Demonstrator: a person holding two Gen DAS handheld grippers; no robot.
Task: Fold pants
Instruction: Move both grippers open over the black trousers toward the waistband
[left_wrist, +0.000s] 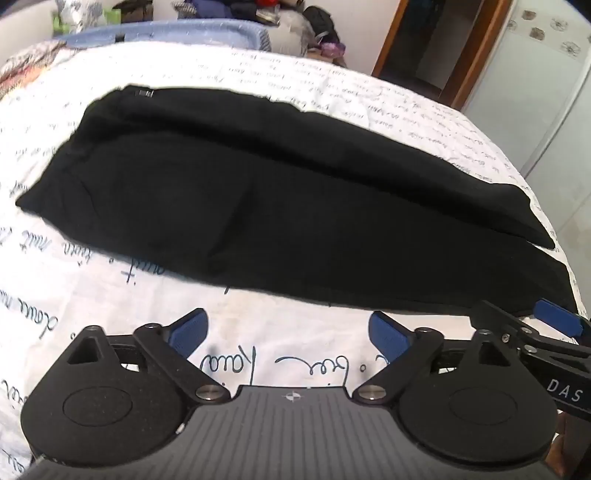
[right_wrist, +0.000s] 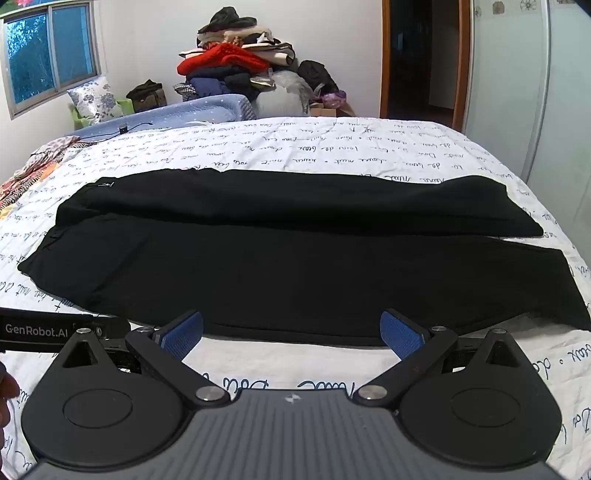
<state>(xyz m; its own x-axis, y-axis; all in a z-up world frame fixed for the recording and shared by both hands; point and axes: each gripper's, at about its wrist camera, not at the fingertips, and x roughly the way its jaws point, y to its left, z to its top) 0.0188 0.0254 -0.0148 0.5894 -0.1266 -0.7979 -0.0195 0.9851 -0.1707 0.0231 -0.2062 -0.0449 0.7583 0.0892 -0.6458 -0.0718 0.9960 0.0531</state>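
Black pants (left_wrist: 258, 206) lie flat on the bed, waistband to the left, the two legs stretched to the right with a small gap at the hems; they also show in the right wrist view (right_wrist: 280, 258). My left gripper (left_wrist: 290, 332) is open and empty, just short of the near edge of the pants. My right gripper (right_wrist: 291, 332) is open and empty, close to the near edge of the near leg. The right gripper's blue finger (left_wrist: 554, 317) shows at the right of the left wrist view. The left gripper's body (right_wrist: 55, 330) shows at the left of the right wrist view.
The bed has a white cover (right_wrist: 332, 147) with handwriting print. A patterned cloth (right_wrist: 33, 170) lies at its far left. A pile of clothes (right_wrist: 236, 62) stands beyond the bed, next to a blue basket (right_wrist: 177, 110). A doorway (right_wrist: 421, 59) and white wardrobe (right_wrist: 546, 92) are at the right.
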